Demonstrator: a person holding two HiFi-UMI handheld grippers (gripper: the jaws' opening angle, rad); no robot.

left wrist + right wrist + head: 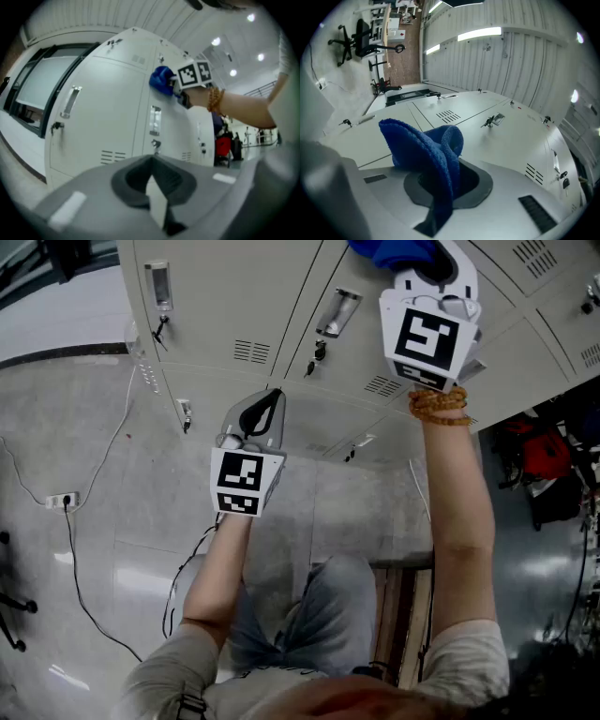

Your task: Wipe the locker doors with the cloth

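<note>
Beige locker doors (234, 296) fill the top of the head view, each with a handle, a key and vent slots. My right gripper (424, 259) is raised against an upper door and is shut on a blue cloth (394, 251). In the right gripper view the blue cloth (424, 150) bulges out of the jaws of the right gripper (440, 187) and touches the door (506, 136). My left gripper (265, 409) hangs lower, shut and empty, pointing at the lockers. The left gripper view shows its left gripper (152, 161) jaws pressed together, with the cloth (161, 79) up ahead.
A power strip (62, 501) with a black cable lies on the grey floor at the left. A wooden bench (405, 615) is by my legs. A red bag (547, 454) stands at the right. An office chair (358, 33) is far off.
</note>
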